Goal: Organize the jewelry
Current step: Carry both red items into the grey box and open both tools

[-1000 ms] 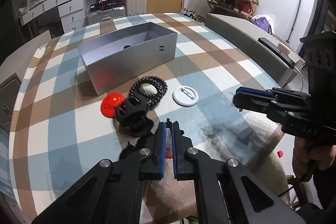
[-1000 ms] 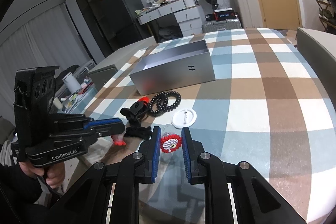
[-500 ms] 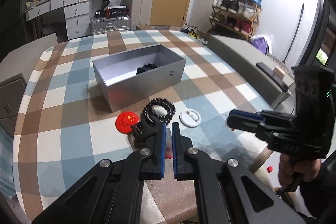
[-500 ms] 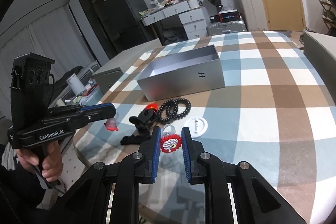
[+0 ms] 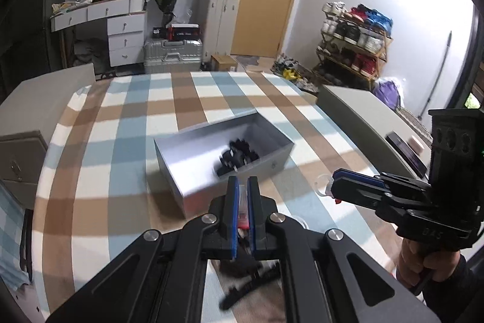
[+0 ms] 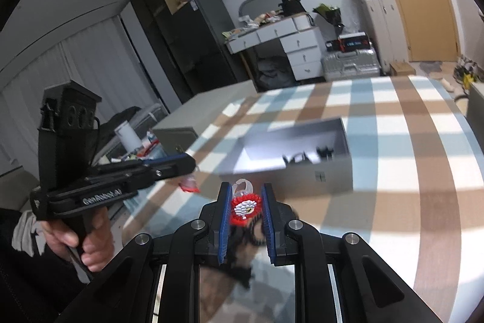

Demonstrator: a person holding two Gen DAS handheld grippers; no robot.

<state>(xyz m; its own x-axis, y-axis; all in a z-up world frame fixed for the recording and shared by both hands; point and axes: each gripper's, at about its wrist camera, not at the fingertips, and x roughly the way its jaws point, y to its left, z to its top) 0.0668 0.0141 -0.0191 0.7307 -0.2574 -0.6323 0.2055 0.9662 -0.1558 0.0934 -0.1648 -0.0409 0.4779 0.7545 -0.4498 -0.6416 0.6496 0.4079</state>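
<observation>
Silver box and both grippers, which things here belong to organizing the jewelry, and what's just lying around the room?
Part of the job: silver box; black pieces inside it; red-and-white ornament in the right gripper; small red-trimmed piece in the left gripper.

Just lying about: shoe rack; suitcases; white drawers.

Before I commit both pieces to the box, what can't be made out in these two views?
- Left tool: its piece is a thin red-and-clear sliver edge-on between the pads; type unreadable.
- Grey box: dark contents are motion-blurred; the right view shows only their tops over the near wall.
- Right tool: the red-and-white ornament sits between the pads; contact unclear.
- Table items below both tools: blocked and blurred.
</observation>
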